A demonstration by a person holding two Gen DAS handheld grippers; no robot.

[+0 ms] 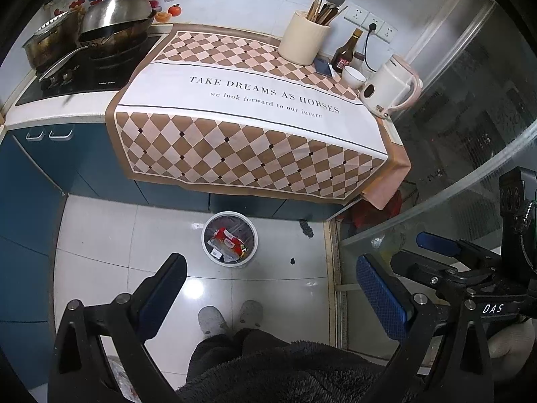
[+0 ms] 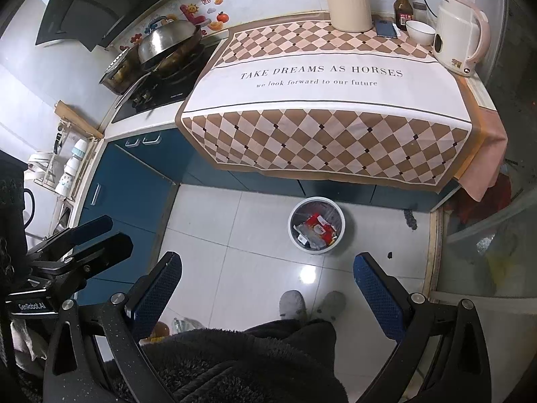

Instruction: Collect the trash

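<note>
We hold both grippers high over the kitchen floor, facing the counter. The left gripper [image 1: 268, 288] has its fingers spread wide with nothing between them; the blue pad of one finger [image 1: 381, 297] is clearly visible. The right gripper [image 2: 266, 283] is likewise fully spread and holds nothing. In the left wrist view the right gripper [image 1: 436, 252] appears at the right edge, and in the right wrist view the left gripper [image 2: 90, 238] appears at the left edge.

The trash bin [image 1: 205, 235] [image 2: 342, 225], a round white pail, stands on the tiled floor just in front of the blue cabinets [image 1: 33, 174], below the hanging edge of the checkered tablecloth [image 1: 235, 147] [image 2: 319, 141]. Inside it we see red and white wrappers [image 1: 228, 242] [image 2: 317, 230]. A small dark scrap [image 1: 292, 261] [image 2: 390, 255] lies on the floor near the bin, to its right, and another dark clump [image 1: 306, 227] [image 2: 409, 218] lies at the cabinet base.

On the counter stand a kettle [image 1: 389, 89], a white bowl [image 1: 353, 77], a dark bottle [image 1: 347, 52] and a utensil holder [image 1: 303, 38]. A wok with lid [image 1: 115, 20] sits on the stove.
</note>
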